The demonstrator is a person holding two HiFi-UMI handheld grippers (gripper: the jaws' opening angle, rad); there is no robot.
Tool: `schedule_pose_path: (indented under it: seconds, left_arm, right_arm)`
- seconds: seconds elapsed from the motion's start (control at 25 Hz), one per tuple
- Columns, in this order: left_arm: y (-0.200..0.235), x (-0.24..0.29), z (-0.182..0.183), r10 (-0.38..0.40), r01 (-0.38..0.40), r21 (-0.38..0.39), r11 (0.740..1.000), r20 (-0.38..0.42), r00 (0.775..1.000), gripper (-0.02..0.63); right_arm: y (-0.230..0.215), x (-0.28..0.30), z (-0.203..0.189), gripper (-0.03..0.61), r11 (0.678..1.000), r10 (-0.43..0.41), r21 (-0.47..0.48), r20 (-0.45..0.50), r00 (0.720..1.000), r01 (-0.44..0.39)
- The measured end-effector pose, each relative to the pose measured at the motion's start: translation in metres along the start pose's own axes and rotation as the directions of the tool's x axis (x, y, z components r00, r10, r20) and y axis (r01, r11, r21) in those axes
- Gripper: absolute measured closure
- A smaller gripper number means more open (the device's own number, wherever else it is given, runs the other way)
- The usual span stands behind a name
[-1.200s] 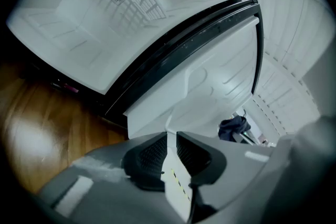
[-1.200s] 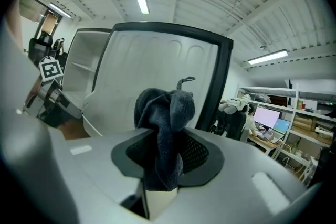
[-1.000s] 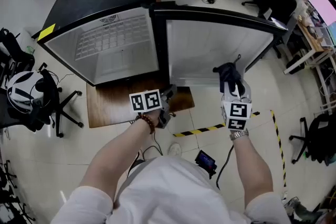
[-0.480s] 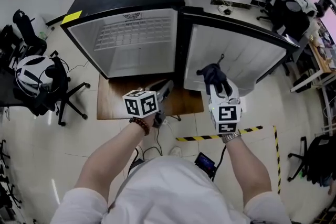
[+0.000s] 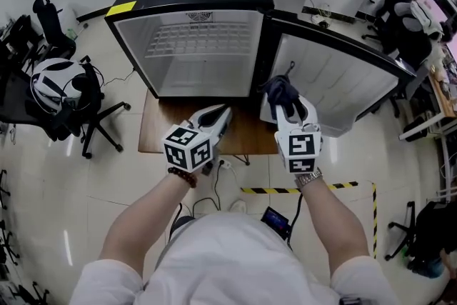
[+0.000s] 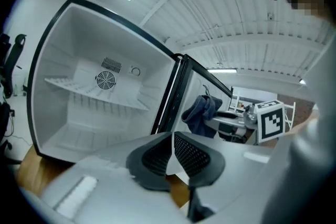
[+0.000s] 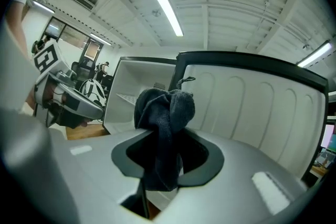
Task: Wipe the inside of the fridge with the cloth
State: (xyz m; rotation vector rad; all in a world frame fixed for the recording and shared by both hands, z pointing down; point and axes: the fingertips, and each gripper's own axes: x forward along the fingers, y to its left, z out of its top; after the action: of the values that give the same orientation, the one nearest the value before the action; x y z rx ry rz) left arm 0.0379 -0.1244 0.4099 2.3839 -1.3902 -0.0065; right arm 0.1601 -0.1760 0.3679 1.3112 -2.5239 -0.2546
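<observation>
The small fridge [image 5: 189, 57] stands open with a white inside and a wire shelf [image 6: 94, 93]; its door [image 5: 335, 78] swings out to the right. My right gripper [image 5: 284, 102] is shut on a dark blue cloth [image 5: 280, 91], which bunches up above the jaws [image 7: 165, 113], just in front of the door's inner face [image 7: 252, 107]. My left gripper [image 5: 220, 116] hovers before the fridge opening, left of the cloth [image 6: 202, 113]. Its jaws have just been closing and now meet with nothing between them [image 6: 172, 152].
The fridge sits on a low wooden platform [image 5: 246, 138]. Black-and-yellow tape [image 5: 300, 189] and a small dark device [image 5: 275, 220] lie on the floor near my feet. An office chair with a helmet [image 5: 61, 93] stands at the left, more chairs [image 5: 407, 18] at the right.
Both grippers rose and came closer to the fridge opening; the left one rolled. The cloth stays in the right gripper.
</observation>
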Motion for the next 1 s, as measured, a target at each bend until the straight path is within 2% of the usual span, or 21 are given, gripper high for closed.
schedule_pose_path:
  seconds: [0.24, 0.64, 0.88, 1.0]
  left_arm:
    - [-0.003, -0.018, 0.028, -0.032, 0.029, 0.118, 0.993, 0.026, 0.999, 0.596]
    - [-0.005, -0.05, 0.064, -0.091, 0.071, 0.28, 0.957, 0.06, 0.994, 0.606]
    - [-0.012, -0.083, 0.093, -0.112, 0.069, 0.365, 0.928, 0.097, 0.989, 0.607]
    - [-0.01, -0.111, 0.107, -0.102, 0.051, 0.376, 0.925, 0.118, 0.988, 0.607]
  right_arm:
    - [0.005, 0.01, 0.029, 0.465, 0.999, -0.05, 0.007, 0.021, 0.999, 0.05]
    - [0.015, 0.012, 0.073, 0.466, 0.991, -0.13, 0.019, 0.049, 0.99, 0.129]
    - [0.062, 0.0, 0.104, 0.465, 0.997, -0.071, 0.035, 0.092, 0.993, 0.068]
    - [0.096, -0.007, 0.121, 0.465, 0.999, -0.018, 0.051, 0.111, 0.994, 0.012]
